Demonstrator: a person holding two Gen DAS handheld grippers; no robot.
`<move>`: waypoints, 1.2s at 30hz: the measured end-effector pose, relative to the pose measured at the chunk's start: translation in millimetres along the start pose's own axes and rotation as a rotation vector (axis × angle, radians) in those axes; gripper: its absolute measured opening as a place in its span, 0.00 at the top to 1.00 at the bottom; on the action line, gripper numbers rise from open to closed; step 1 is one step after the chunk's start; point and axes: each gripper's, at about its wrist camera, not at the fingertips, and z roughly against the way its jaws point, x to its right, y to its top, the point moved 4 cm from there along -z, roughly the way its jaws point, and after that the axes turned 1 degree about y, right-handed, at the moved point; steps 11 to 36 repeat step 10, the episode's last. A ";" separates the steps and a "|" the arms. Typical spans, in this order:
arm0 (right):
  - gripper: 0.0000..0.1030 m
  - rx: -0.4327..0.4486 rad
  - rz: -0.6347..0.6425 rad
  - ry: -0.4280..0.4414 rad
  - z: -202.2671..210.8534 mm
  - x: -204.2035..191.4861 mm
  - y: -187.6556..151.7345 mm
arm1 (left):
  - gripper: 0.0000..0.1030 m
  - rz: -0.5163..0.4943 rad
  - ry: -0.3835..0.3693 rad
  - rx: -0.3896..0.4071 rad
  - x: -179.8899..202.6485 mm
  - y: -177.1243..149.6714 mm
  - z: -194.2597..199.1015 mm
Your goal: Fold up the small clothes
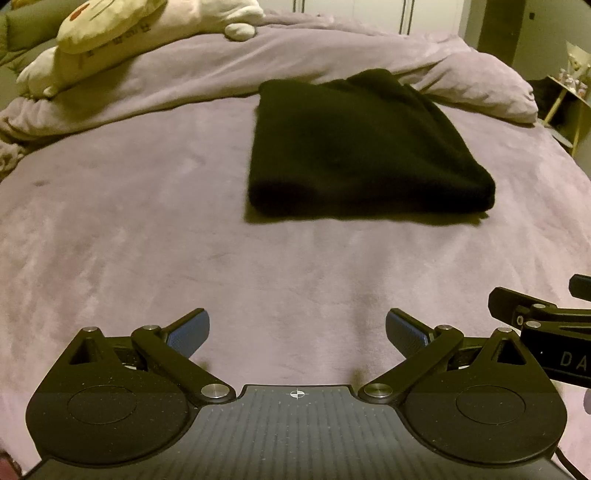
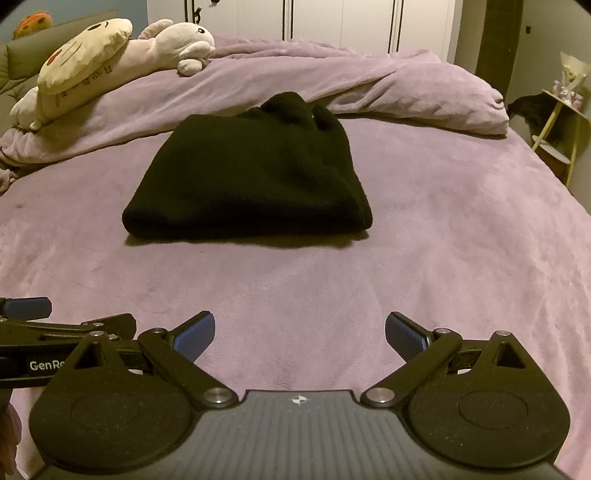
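Note:
A black garment (image 1: 362,147) lies folded into a thick rectangle on the purple bed cover (image 1: 147,240); in the right wrist view the same black garment (image 2: 251,173) sits ahead and left of centre. My left gripper (image 1: 297,332) hovers open well short of it, nothing between its blue pads (image 1: 188,334). Beside it, my right gripper (image 2: 300,334) is open too and holds nothing. Each gripper shows at the edge of the other's view: the right gripper (image 1: 539,314) and the left gripper (image 2: 55,321).
A bunched purple duvet (image 2: 406,88) runs along the back of the bed behind the garment. Plush toys (image 2: 92,62) lie at the back left. A small shelf stand (image 2: 561,125) is off the bed's right edge, white cupboard doors (image 2: 332,22) behind.

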 end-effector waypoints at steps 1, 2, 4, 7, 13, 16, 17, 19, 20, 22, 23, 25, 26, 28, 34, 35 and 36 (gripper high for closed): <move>0.04 0.001 0.003 0.000 0.7 -0.4 -0.1 | 0.00 0.001 0.000 -0.001 -0.4 0.0 0.1; 0.04 0.003 0.005 0.000 1.5 -0.4 0.1 | 0.00 0.001 0.001 -0.001 -0.7 0.5 0.4; 0.04 0.005 0.009 -0.003 2.6 0.0 0.2 | 0.00 -0.001 0.004 0.002 -1.1 1.1 0.9; 0.04 0.007 0.012 -0.003 4.2 0.6 0.8 | 0.00 -0.001 0.004 0.000 -0.3 1.0 1.5; 0.04 0.010 0.011 -0.008 5.8 0.6 1.5 | 0.00 0.001 0.000 0.001 -0.4 0.1 3.0; 0.04 0.010 0.011 -0.008 5.8 0.6 1.5 | 0.00 0.001 0.000 0.001 -0.4 0.1 3.0; 0.04 0.010 0.011 -0.008 5.8 0.6 1.5 | 0.00 0.001 0.000 0.001 -0.4 0.1 3.0; 0.04 0.010 0.011 -0.008 5.8 0.6 1.5 | 0.00 0.001 0.000 0.001 -0.4 0.1 3.0; 0.04 0.010 0.011 -0.008 5.8 0.6 1.5 | 0.00 0.001 0.000 0.001 -0.4 0.1 3.0; 0.04 0.010 0.011 -0.008 5.8 0.6 1.5 | 0.00 0.001 0.000 0.001 -0.4 0.1 3.0; 0.04 0.010 0.011 -0.008 5.8 0.6 1.5 | 0.00 0.001 0.000 0.001 -0.4 0.1 3.0; 0.04 0.010 0.011 -0.008 5.8 0.6 1.5 | 0.00 0.001 0.000 0.001 -0.4 0.1 3.0; 0.04 0.010 0.011 -0.008 5.8 0.6 1.5 | 0.00 0.001 0.000 0.001 -0.4 0.1 3.0; 0.04 0.010 0.011 -0.008 5.8 0.6 1.5 | 0.00 0.001 0.000 0.001 -0.4 0.1 3.0; 0.04 0.010 0.011 -0.008 5.8 0.6 1.5 | 0.00 0.001 0.000 0.001 -0.4 0.1 3.0; 0.04 0.010 0.011 -0.008 5.8 0.6 1.5 | 0.00 0.001 0.000 0.001 -0.4 0.1 3.0; 0.04 0.010 0.011 -0.008 5.8 0.6 1.5 | 0.00 0.001 0.000 0.001 -0.4 0.1 3.0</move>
